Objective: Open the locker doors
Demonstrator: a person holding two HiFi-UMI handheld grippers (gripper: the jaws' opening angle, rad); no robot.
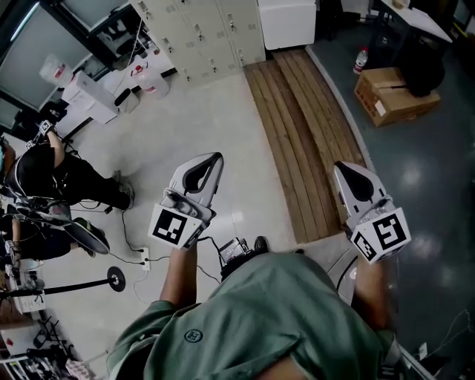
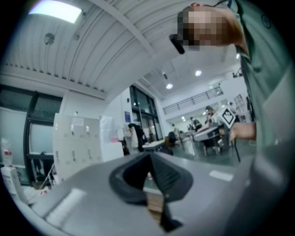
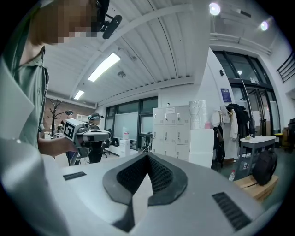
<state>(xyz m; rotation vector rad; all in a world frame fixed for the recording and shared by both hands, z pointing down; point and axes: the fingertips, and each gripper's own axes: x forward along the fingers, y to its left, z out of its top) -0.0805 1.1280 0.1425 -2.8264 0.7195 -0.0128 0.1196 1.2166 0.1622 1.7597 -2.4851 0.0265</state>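
Left tool (image 1: 210, 162) (image 2: 150, 156): jaws pressed together at the tips, nothing pinched. Right tool (image 1: 345, 172) (image 3: 147, 157): jaws also pressed together, nothing between them. Both are held up in the air over the floor (image 1: 215, 126), side by side and apart, tips aimed forward.

Lockers (image 1: 200, 33) (image 2: 76, 143) (image 3: 173, 131): far ahead of both tools, well apart, no contact. In the head view they sit ahead and left of the left tool; in the right gripper view they are just right of the jaw line, in the left gripper view off to the left. The bank stands upright, tall axis vertical, door fronts facing back toward the tools, all visible doors closed.

White cabinet (image 1: 286, 22) stands just beside the lockers' right end. Wooden planks (image 1: 304, 141) run forward on the floor between the tools. Cardboard box (image 1: 393, 96) lies ahead and right of the right tool.
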